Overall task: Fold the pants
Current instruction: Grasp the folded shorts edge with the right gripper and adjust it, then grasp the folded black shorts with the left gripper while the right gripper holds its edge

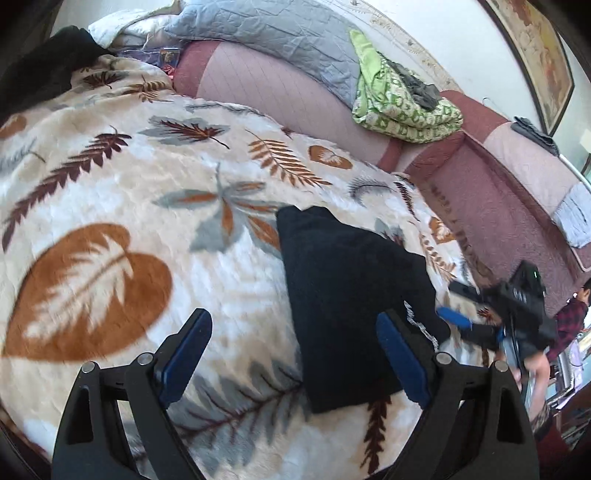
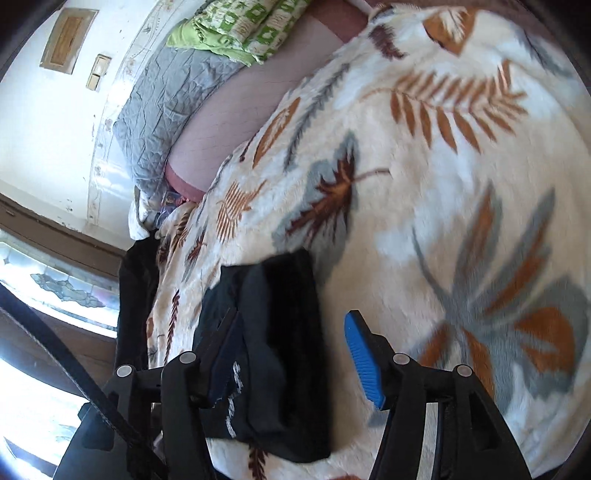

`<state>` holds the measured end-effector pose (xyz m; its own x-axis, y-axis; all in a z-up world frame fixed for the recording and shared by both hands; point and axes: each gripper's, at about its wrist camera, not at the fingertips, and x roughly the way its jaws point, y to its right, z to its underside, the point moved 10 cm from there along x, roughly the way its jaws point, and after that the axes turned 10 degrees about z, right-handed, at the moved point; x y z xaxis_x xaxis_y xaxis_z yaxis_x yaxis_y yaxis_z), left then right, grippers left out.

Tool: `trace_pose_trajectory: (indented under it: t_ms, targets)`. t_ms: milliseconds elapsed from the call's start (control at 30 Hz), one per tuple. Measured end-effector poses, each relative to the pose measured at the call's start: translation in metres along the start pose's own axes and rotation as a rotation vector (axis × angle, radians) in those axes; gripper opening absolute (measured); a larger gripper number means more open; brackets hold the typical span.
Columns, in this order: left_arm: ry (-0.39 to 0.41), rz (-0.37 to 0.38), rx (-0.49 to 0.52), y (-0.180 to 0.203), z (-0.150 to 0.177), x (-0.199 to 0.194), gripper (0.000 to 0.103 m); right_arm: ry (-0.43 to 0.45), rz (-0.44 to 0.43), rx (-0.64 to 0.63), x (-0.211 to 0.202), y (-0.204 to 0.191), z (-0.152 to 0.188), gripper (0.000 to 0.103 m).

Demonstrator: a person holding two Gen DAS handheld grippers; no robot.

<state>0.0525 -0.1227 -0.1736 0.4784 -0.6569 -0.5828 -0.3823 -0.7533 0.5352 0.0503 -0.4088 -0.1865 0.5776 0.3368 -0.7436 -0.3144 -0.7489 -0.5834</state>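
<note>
I am holding my left gripper spread wide over the bed, both blue pads apart and closing on nothing. The folded black pants are lying flat on the leaf-print blanket, and from this view they are reaching in between my fingers, nearer the right pad, which is overlapping their near right edge — whether it is touching the cloth I cannot tell. White lettering is showing at that edge, too smeared to read.

My right gripper is also gaping, released. In its own view its left finger is sitting against the pants, dark on dark, so I am struggling to separate pad from fabric; the right pad is standing clear over the blanket. This view is showing the layered folds at the pants' far end, which the left camera is flattening into one black slab.

The left view alone is catching my right gripper from outside, blurred, at the pants' right side, with a person in a plaid shirt cut off by the frame edge. Farther off, a green patterned cloth and a grey quilted pillow are resting on the pink sofa back. A black garment is lying half out of frame at the far left.
</note>
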Motion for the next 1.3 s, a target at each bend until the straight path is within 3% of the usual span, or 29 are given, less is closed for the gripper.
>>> trace_pose_trajectory:
  t_ms: [133,300,500,533,600,667,700,733,800,900,1300]
  targets:
    - [-0.095,0.007,-0.018,-0.003,-0.001,0.017,0.09,-0.058,-0.039,0.004,0.015,0.003,0.014,0.064]
    - [-0.156,-0.007,0.012,-0.002,-0.006,0.04,0.09,-0.091,-0.028,-0.041,0.034,-0.003,0.023,0.066]
    - [-0.269,0.061,-0.032,0.001,-0.018,0.094,0.09,-0.147,-0.033,-0.136,0.061,-0.028,0.026,0.068]
    - [-0.303,0.08,-0.048,0.002,-0.016,0.106,0.091,-0.146,-0.033,-0.155,0.064,-0.031,0.027,0.068]
    - [-0.309,0.075,-0.035,0.009,-0.015,0.115,0.102,-0.142,-0.043,-0.179,0.071,-0.038,0.027,0.068]
    - [-0.322,0.067,-0.005,0.019,-0.011,0.119,0.102,-0.128,-0.053,-0.19,0.074,-0.041,0.028,0.068]
    - [-0.329,0.073,0.015,0.025,-0.008,0.119,0.096,-0.121,-0.054,-0.194,0.074,-0.041,0.029,0.066]
    - [-0.325,0.075,0.038,0.031,-0.006,0.117,0.088,-0.111,-0.048,-0.2,0.075,-0.041,0.029,0.057]
    - [-0.311,0.028,0.083,0.033,-0.006,0.113,0.059,-0.11,-0.05,-0.199,0.075,-0.041,0.03,0.044]
    - [-0.277,0.056,0.081,0.036,-0.011,0.099,0.041,-0.106,-0.059,-0.192,0.072,-0.043,0.03,0.037]
    - [-0.169,0.037,0.071,0.029,-0.047,0.063,0.037,0.009,0.004,-0.393,0.042,-0.116,0.027,0.034]
